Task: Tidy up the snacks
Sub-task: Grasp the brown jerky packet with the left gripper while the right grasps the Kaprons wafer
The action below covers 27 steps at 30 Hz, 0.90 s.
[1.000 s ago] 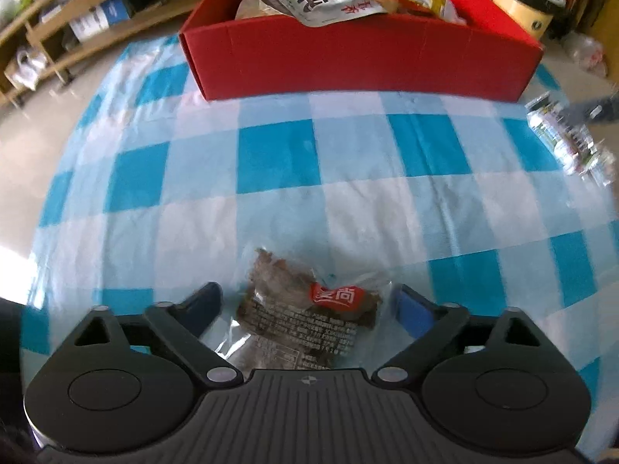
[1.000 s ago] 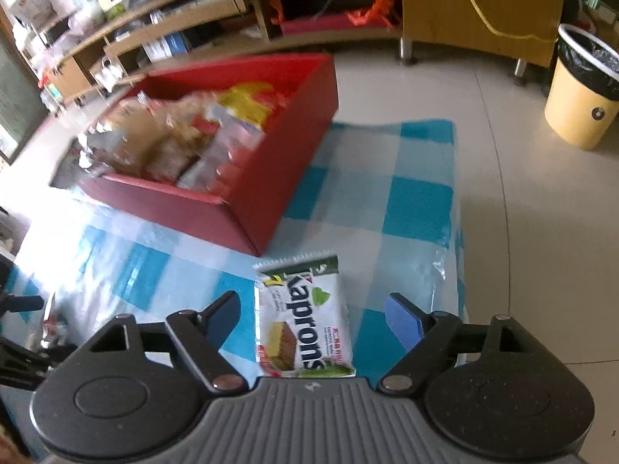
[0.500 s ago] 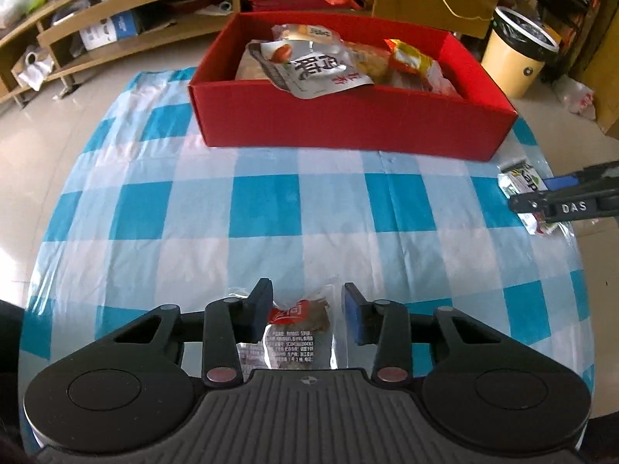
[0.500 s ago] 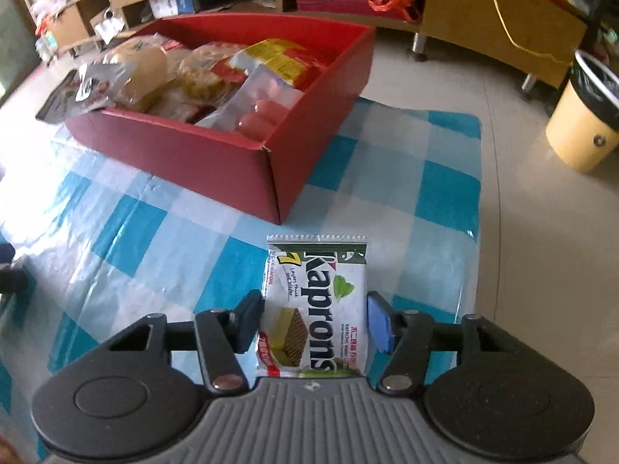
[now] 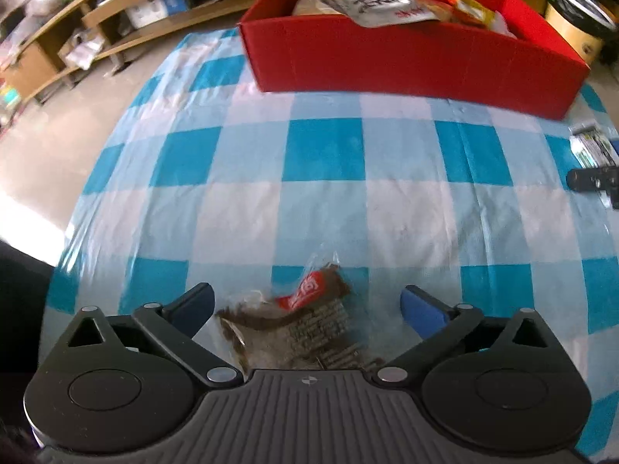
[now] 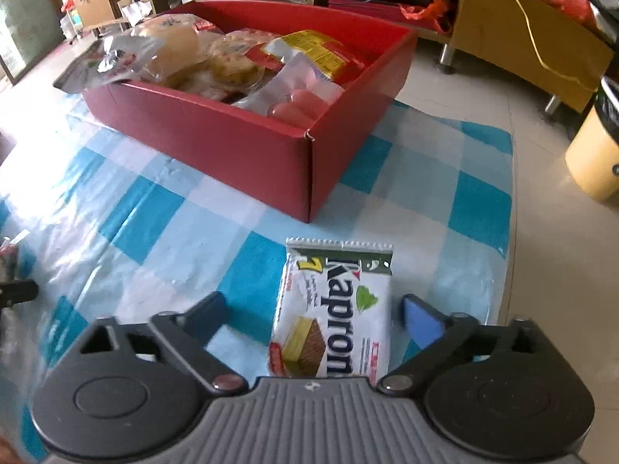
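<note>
Red box [image 6: 247, 154] already heaped with snacks. Two left on checked cloth [image 5: 329, 201]: brown packet [image 5: 305, 321] between wide-spread left gripper [image 5: 307, 303], wafer pack [image 6: 336, 309] between wide-spread right gripper [image 6: 315, 313]; neither gripped

Kaprons packet [image 6: 332, 317] partly behind claw body

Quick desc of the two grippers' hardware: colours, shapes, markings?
Both match: left gripper and right gripper have a ribbed grey body bearing a small round mark, black round-hubbed linkage arms with silver pivot pins, and blue finger pads. No cables or sleeves visible.
</note>
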Motion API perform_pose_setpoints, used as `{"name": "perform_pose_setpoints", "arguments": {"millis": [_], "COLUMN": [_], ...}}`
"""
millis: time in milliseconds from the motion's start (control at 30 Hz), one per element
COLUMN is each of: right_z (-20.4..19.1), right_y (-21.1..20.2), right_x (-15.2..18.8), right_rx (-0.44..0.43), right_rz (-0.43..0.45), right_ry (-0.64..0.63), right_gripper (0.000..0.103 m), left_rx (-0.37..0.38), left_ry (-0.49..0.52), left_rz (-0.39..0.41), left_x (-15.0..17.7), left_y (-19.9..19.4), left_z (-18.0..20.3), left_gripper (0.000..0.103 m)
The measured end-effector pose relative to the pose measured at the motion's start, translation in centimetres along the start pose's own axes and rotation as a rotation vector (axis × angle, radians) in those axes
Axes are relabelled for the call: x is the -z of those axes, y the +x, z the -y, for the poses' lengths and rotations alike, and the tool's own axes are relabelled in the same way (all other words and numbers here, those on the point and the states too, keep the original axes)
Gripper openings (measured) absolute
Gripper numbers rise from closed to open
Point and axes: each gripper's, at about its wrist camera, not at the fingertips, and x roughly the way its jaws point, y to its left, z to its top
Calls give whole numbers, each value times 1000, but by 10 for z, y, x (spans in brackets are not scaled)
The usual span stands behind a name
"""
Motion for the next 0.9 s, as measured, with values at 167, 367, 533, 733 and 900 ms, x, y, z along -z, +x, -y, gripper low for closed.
{"name": "perform_pose_setpoints", "arguments": {"millis": [167, 367, 533, 733, 900], "right_z": [-4, -5, -11, -9, -17], "right_y": [-11, -27, -40, -61, -58], "right_x": [-1, 5, 1, -10, -11], "right_rx": [11, -24, -53, -97, -126], "right_rz": [7, 3, 47, 128, 125], "right_ry": [6, 47, 51, 81, 57], "right_gripper": [55, 56, 56, 56, 56], "left_rx": [66, 129, 138, 148, -44], "left_ry": [-49, -115, -181, -216, -159], "left_rz": [31, 47, 60, 69, -36], "left_x": [-3, -6, -2, 0, 23], "left_y": [-20, -34, -44, -59, -36], "left_z": [-7, -21, -41, -55, -38], "left_gripper": [50, 32, 28, 33, 90]}}
